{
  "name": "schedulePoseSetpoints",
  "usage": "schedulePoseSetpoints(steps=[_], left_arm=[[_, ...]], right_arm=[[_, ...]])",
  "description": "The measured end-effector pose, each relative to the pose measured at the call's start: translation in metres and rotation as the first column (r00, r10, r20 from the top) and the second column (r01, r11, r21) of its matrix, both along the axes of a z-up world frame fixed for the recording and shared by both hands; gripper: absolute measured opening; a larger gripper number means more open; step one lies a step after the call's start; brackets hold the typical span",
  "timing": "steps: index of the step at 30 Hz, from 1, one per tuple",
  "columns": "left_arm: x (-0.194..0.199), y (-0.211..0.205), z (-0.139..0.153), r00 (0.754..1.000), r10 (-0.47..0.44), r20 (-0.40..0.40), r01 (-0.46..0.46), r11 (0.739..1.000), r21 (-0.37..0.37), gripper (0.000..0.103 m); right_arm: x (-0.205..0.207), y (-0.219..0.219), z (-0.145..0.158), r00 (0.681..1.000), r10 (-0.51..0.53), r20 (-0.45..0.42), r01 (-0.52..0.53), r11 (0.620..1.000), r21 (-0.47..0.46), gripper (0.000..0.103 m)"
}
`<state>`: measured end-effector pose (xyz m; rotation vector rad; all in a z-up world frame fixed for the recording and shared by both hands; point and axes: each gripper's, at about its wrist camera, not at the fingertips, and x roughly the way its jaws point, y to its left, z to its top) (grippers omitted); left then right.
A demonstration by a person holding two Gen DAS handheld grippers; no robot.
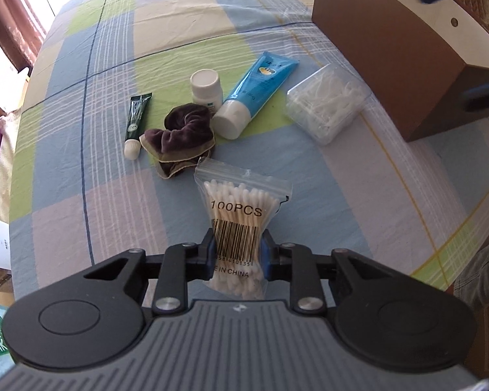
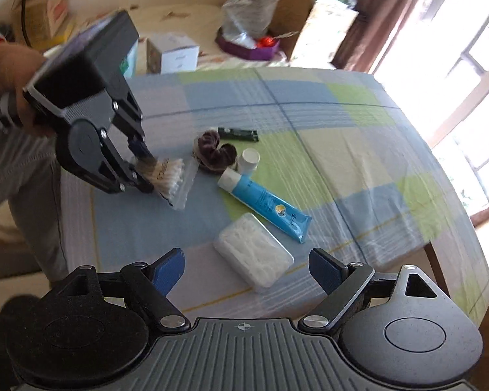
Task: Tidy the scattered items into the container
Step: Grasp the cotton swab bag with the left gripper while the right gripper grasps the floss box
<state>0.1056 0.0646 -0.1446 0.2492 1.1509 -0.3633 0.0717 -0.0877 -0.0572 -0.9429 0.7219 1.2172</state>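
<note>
1. Left gripper (image 1: pixel 238 254) pinches the cotton swab bag (image 1: pixel 241 215) across its barcode, lifting it off the checked bedspread (image 1: pixel 114 195); I grip mid-bag so it hangs steady.
2. Right gripper (image 2: pixel 246 268) is spread wide, holding nothing, above the clear swab box (image 2: pixel 254 254).
3. Blue tube (image 1: pixel 257 88), white bottle (image 1: pixel 207 89), scrunchie (image 1: pixel 182 130) and green tube (image 1: pixel 137 120) lie scattered.
4. Brown box (image 1: pixel 391 58), likely the container, sits right.

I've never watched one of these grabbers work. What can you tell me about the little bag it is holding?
The swab bag is a small clear zip bag packed with white-tipped cotton swabs, printed "100PCS" with a barcode. The left gripper is shut on its middle, pinching it into a waist. It is lifted off the bed, zip end pointing away from the gripper toward the scrunchie. Only the gripper's fingers seem to touch it.
</note>
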Motion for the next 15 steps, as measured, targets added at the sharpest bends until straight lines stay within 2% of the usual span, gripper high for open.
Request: schedulePoseSetpoints(steps=[3, 7, 15], left_arm=[[0.001, 0.002, -0.001, 1.000, 0.010, -0.008, -0.010, 1.000, -0.009, 0.022], [0.003, 0.004, 0.000, 1.000, 0.019, -0.013, -0.019, 1.000, -0.021, 0.022], [0.005, 0.008, -0.005, 0.999, 0.033, -0.033, -0.034, 0.999, -0.031, 0.022]], right_arm=[[0.015, 0.028, -0.027, 0.993, 0.119, -0.002, -0.118, 0.984, -0.132, 0.090], [0.034, 0.049, -0.059, 0.972, 0.233, -0.016, -0.228, 0.934, -0.274, 0.089], [0.053, 0.077, -0.099, 0.954, 0.295, -0.057, -0.293, 0.869, -0.399, 0.089]])
